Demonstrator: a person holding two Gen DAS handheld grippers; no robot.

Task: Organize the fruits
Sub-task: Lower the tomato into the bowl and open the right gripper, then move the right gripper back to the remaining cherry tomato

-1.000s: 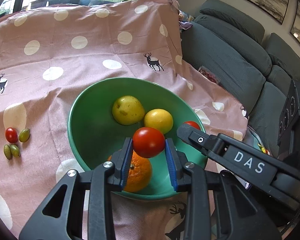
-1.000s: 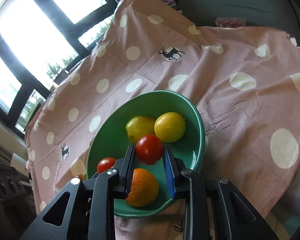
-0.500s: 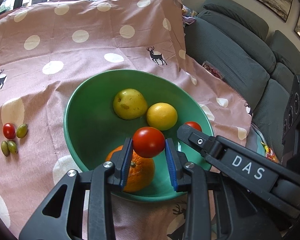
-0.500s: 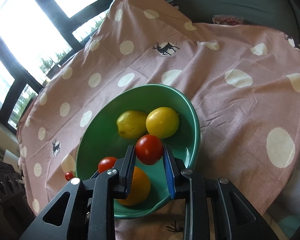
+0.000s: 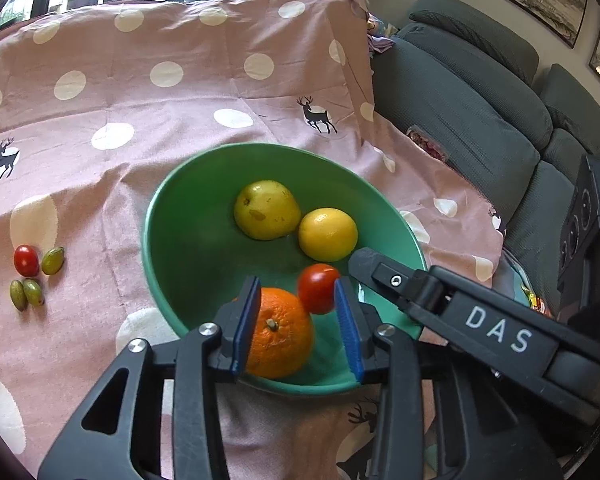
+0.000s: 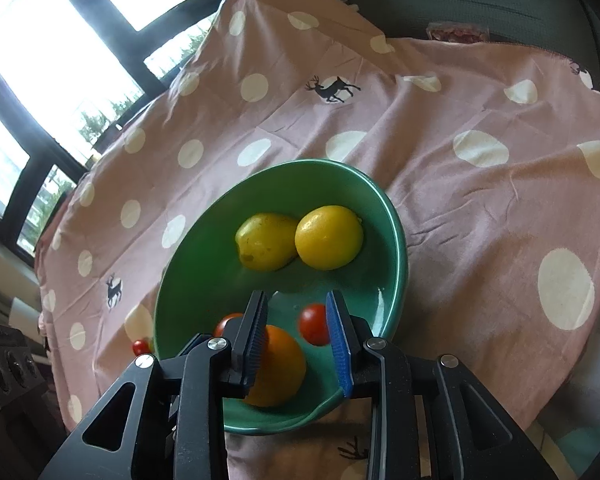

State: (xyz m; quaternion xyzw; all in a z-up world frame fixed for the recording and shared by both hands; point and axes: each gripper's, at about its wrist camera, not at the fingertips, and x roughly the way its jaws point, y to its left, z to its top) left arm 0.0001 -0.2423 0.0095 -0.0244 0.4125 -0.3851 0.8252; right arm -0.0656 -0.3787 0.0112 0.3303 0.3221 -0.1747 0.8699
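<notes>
A green bowl (image 5: 172,216) on the pink spotted cloth holds a yellow pear (image 5: 266,210), a lemon (image 5: 328,234) and an orange (image 5: 278,332). My left gripper (image 5: 298,320) is open over the bowl's near side; a red tomato (image 5: 318,288) sits loose by its right pad. My right gripper (image 6: 298,334) is open over the same bowl (image 6: 396,232); a red tomato (image 6: 314,324) lies loose by its right pad, above the orange (image 6: 278,368). A second tomato (image 6: 224,322) peeks behind the left pad. The pear (image 6: 266,246) and lemon (image 6: 328,238) lie beyond.
Left of the bowl on the cloth lie a small red tomato (image 5: 26,260) and three green olive-like fruits (image 5: 52,260). A grey sofa (image 5: 460,112) stands to the right. The right gripper's body (image 5: 480,320) crosses the left wrist view at right. Windows are behind.
Both grippers opened. Each had a red tomato clamped between its pads; both tomatoes are now released and dropping into the bowl beside the orange.
</notes>
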